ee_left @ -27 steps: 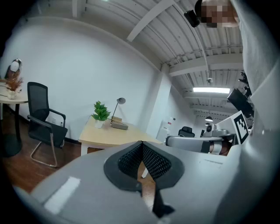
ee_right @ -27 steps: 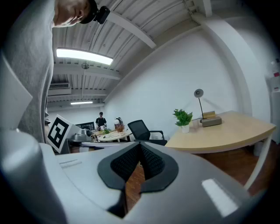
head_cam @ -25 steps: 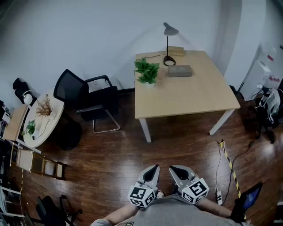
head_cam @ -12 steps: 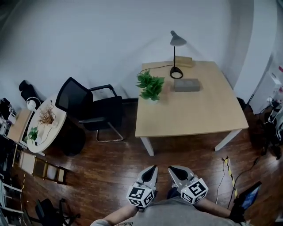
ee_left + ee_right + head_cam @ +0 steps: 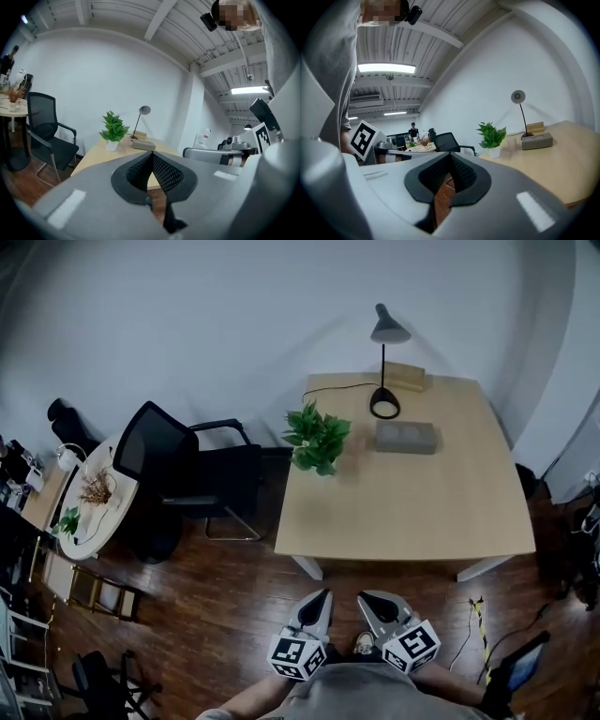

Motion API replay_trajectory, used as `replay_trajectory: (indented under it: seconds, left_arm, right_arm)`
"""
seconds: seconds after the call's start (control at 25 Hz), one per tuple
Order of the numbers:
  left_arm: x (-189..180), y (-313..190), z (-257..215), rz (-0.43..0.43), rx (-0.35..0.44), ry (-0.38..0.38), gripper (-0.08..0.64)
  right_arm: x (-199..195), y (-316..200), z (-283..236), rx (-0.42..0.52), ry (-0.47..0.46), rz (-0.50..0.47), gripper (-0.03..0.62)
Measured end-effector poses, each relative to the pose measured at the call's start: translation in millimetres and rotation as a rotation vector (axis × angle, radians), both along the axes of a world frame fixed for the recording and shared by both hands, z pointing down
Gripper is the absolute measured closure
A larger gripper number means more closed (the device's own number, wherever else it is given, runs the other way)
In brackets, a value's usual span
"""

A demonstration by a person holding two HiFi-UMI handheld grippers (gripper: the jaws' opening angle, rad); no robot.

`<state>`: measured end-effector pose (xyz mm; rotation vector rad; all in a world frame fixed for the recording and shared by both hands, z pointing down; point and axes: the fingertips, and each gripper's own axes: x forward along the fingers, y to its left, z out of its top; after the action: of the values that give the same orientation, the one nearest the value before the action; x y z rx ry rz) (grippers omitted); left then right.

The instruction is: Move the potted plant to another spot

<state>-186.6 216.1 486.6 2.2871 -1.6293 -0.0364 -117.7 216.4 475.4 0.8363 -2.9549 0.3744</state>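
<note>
A leafy green potted plant [image 5: 317,440] in a small white pot stands near the left edge of the light wooden table [image 5: 403,512], also seen in the left gripper view [image 5: 112,131] and the right gripper view [image 5: 491,138]. My left gripper [image 5: 320,602] and right gripper [image 5: 371,600] hang side by side over the dark floor, short of the table's near edge. Both are shut with nothing between their jaws, well away from the plant.
A black desk lamp [image 5: 384,367], a grey box [image 5: 406,437] and a wooden block [image 5: 407,377] sit at the table's far side. A black office chair [image 5: 183,474] stands left of the table. Farther left is a round table [image 5: 91,500] with small plants. Cables lie at right [image 5: 478,615].
The table, plant and chair have come nearer and lower in the head view as I move toward them. Both grippers keep their place in view, still shut.
</note>
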Motion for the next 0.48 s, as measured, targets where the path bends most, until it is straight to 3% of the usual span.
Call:
replay_trajectory:
  seconds: [0.48]
  left_arm:
    - [-33.1,-105.8,18.3,0.003,-0.018,0.014,0.560]
  right_arm:
    - [-26.4,-106.2,14.9,-0.007,0.031,0.029,0.588]
